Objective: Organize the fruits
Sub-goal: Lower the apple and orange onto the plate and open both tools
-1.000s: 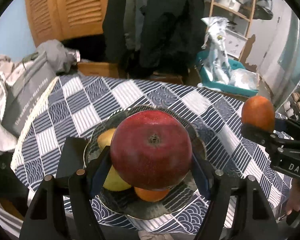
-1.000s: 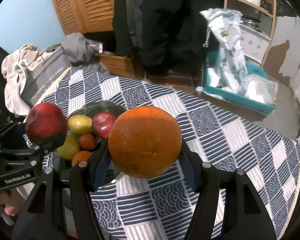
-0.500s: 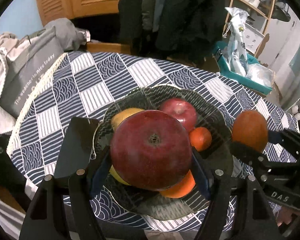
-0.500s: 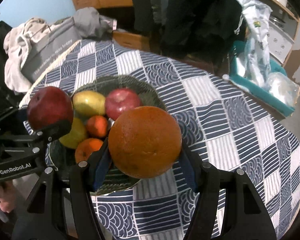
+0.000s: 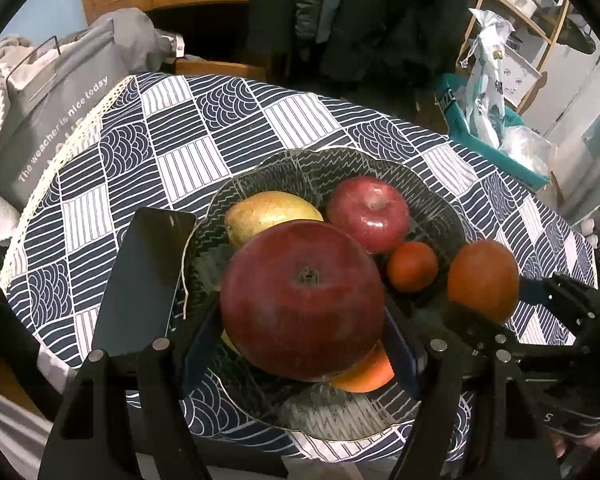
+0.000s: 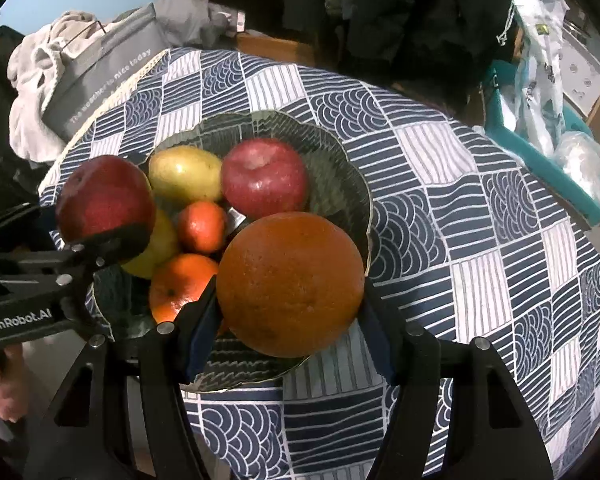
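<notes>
We had a fruit in each gripper: the left gripper [image 5: 304, 320] had its jaws closed on the big dark red apple [image 5: 302, 300], the right gripper [image 6: 290, 316] had its jaws closed on the large orange [image 6: 290, 282]; both hung just above the near side of the bowl [image 6: 352, 184] on the counter [image 6: 480, 248].

We judged both fruits firm, round and fairly heavy for their size; the apple's waxy skin looked slippery, the orange's pebbled rind less so; the jaws sat at the widest girth of each, which seemed the safe hold, since a grip above or below it could squeeze a round fruit out; a drop could bruise the apple.

In the bowl lay a smaller red apple [image 6: 264, 178], a yellow-green pear [image 6: 184, 172], a small tangerine [image 6: 202, 226] and another orange [image 6: 182, 284]. A second yellowish fruit sat half hidden behind the left gripper; we could not tell what it was. The held fruits covered the bowl's near floor, so free space there was hard to judge; a dark flat thing [image 5: 144, 280] lay beside the bowl, possibly a phone.
</notes>
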Motion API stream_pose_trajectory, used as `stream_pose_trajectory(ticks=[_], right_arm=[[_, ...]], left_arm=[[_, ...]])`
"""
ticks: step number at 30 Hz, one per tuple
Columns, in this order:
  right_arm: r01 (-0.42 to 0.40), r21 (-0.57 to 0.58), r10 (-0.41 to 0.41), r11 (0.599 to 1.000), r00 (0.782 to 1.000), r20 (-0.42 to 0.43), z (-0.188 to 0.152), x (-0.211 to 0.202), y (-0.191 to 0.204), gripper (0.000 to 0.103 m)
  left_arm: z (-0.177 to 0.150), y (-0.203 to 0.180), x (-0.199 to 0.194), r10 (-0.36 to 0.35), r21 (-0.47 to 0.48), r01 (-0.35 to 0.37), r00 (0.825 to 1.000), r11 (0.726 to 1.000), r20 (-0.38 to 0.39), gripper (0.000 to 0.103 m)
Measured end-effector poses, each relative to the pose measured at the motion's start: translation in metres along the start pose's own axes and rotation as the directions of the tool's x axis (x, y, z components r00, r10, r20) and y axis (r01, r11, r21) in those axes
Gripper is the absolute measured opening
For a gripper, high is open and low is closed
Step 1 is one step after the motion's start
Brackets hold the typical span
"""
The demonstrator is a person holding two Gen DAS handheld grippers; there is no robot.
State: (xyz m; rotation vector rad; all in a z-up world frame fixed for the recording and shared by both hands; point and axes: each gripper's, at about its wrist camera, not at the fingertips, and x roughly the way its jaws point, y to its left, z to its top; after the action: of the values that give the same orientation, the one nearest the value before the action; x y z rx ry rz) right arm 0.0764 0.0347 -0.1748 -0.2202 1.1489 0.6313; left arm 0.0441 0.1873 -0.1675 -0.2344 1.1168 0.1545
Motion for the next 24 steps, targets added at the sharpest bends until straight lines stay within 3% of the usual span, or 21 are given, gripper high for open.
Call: stream_pose_trajectory(ticks=[3, 7, 11, 24], right_arm=[[-0.009, 0.004, 0.009, 1.000, 1.000, -0.020, -0.002, 0.004, -0.001, 0.066], [-0.012, 0.005, 0.012, 1.000, 1.000, 0.024, -0.001, -0.004, -0.001, 0.076], [-0.005, 0.014, 0.004, 1.000, 0.998, 0.055, 0.003, -0.016, -0.004, 0.077], [0.063, 0.055, -0.070, 0.997, 0.988, 0.136, 0.001, -0.062, -0.020, 0.077]], left_arm=[[0.000, -0.004, 0.001, 0.018, 0.019, -0.018, 1.000, 1.000, 0.000, 0.076], [0.001, -0.011, 0.003, 0.039, 0.052, -0.039, 0.999, 0.998, 0.000, 0.076], [0.001, -0.020, 0.001, 0.034, 0.084, -0.034, 0.999, 0.996, 0.010, 0.077], [0.005, -0.030, -0.022, -0.024, 0.060, 0.021, 0.999, 0.998, 0.045, 0.078]])
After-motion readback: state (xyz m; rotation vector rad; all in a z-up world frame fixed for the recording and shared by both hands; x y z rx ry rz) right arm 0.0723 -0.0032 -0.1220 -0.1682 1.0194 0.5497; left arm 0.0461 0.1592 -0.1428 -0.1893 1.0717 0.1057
